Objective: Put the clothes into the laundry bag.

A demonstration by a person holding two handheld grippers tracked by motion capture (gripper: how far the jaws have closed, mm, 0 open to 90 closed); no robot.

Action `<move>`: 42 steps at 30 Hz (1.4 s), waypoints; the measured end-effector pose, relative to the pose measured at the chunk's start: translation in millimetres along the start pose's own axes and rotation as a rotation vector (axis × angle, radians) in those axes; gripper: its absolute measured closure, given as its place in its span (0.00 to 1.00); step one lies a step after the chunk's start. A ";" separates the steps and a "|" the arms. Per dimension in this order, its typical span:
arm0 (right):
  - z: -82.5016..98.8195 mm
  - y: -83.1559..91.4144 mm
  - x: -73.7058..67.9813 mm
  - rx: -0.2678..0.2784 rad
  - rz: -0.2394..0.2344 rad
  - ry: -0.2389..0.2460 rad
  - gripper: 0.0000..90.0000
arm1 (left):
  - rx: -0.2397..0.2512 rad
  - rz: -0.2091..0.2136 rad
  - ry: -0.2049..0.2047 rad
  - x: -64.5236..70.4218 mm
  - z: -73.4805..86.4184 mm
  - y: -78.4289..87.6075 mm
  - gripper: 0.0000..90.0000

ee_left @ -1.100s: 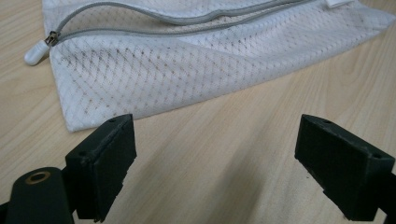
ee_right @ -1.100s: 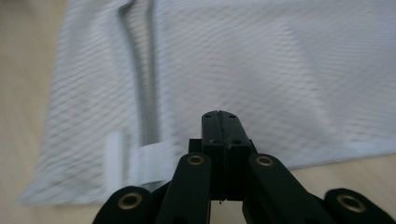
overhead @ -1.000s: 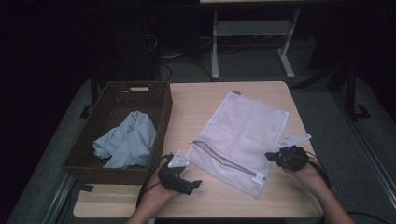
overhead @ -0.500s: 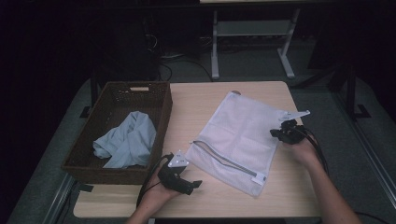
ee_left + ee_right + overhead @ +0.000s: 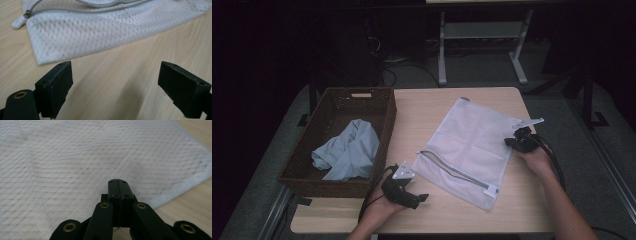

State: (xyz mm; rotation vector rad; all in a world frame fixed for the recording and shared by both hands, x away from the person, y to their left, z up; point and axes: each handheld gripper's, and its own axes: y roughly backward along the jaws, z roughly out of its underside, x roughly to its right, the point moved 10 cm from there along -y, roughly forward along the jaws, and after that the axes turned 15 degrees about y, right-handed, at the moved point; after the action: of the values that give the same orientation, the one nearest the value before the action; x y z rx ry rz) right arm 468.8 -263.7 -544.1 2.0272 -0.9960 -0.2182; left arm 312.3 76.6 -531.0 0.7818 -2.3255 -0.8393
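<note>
While the wooden table (image 5: 452, 210) carried everything, a brown wicker basket (image 5: 379, 150) at its left edge held a crumpled pale-blue cloth (image 5: 347, 152). The white mesh zip bag (image 5: 472, 145) lay flat to the basket's right, zipper toward the person. The right gripper (image 5: 516, 141), jaws pressed together with nothing visible between them, rested at the bag's right edge. The left gripper (image 5: 419, 198), jaws spread, sat just short of the bag's near corner.

Basket (image 5: 382, 107) holding cloth (image 5: 346, 154) sits left of mesh bag (image 5: 472, 140) on table (image 5: 422, 107).
</note>
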 end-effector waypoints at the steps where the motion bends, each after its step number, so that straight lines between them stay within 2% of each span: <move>1: 1.3 0.6 1.9 -0.003 0.007 -0.004 0.99 | 0.001 0.001 0.001 -0.1 -0.1 0.0 0.13; 14: 23.7 12.3 27.6 -0.037 0.074 -0.057 0.99 | 0.002 -0.002 0.001 -1.2 -0.3 0.5 0.13; 22: 36.2 19.5 40.1 -0.053 0.100 -0.081 0.99 | 0.001 -0.003 0.000 -1.3 -0.3 0.6 0.13; 25: 42.0 22.4 46.1 -0.034 0.100 -0.119 0.99 | 0.001 -0.003 0.001 -1.3 -0.3 0.5 0.13; 28: 46.8 25.4 51.2 -0.058 0.123 -0.115 0.99 | 0.001 -0.004 0.001 -1.7 -0.3 0.6 0.13; 35: 55.5 30.1 60.5 -0.067 0.145 -0.137 0.99 | -0.001 -0.006 -0.001 -1.9 -0.1 0.8 0.13; 42: 58.5 31.8 63.9 -0.074 0.155 -0.139 0.99 | -0.001 -0.005 -0.001 -1.6 -0.1 0.8 0.13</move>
State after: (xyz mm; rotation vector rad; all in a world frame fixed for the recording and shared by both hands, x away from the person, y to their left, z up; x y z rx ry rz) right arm 465.5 -355.9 -544.4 1.8776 -1.2086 -0.3112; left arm 313.2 78.2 -530.8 0.7872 -2.3247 -0.8428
